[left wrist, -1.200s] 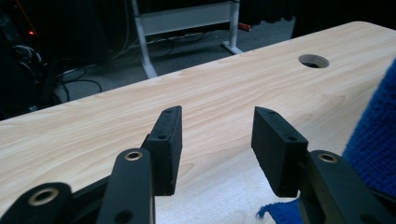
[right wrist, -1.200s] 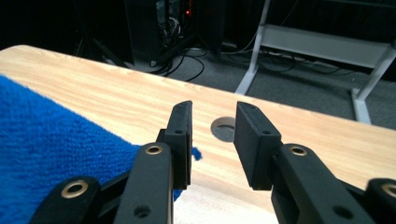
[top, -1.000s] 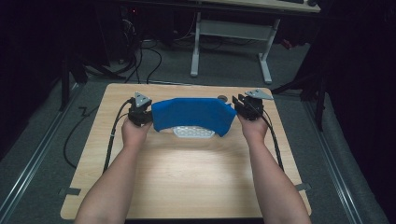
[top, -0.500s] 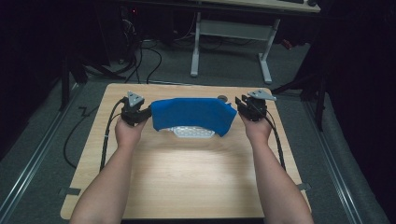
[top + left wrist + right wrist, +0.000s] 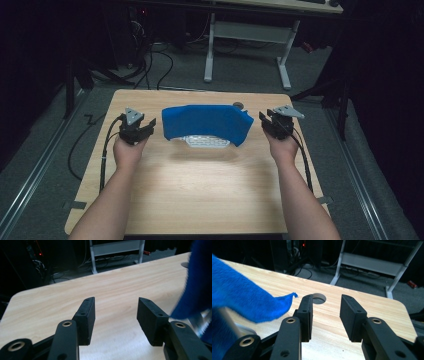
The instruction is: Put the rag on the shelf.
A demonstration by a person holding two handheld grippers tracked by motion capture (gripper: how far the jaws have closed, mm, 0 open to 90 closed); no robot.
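Note:
A blue cloth [image 5: 207, 122] lies draped over a white keyboard-like object [image 5: 206, 142] at the middle of the wooden table [image 5: 200, 190]. My left gripper [image 5: 149, 127] stands just off the cloth's left end, and my right gripper [image 5: 264, 122] just off its right end. Both point inward at the cloth. In the left gripper view the jaws [image 5: 116, 300] stand wide over bare wood, with the cloth [image 5: 197, 287] at the right edge. In the right gripper view the jaws [image 5: 327, 297] are apart, beside the cloth's corner [image 5: 239, 300]. Both pairs of jaws have just been opening, with nothing between them.
A round cable hole [image 5: 238, 105] sits in the table behind the cloth's right end. Beyond the far edge stands a white desk frame [image 5: 245, 50] on a dark floor, with cables [image 5: 150, 65] at the left. Each gripper's cable trails back along the table's side.
Both hands have drawn outward from the cloth's ends, the left to the left and the right to the right. Gaps now show between jaws and cloth. The cloth stays draped in place.

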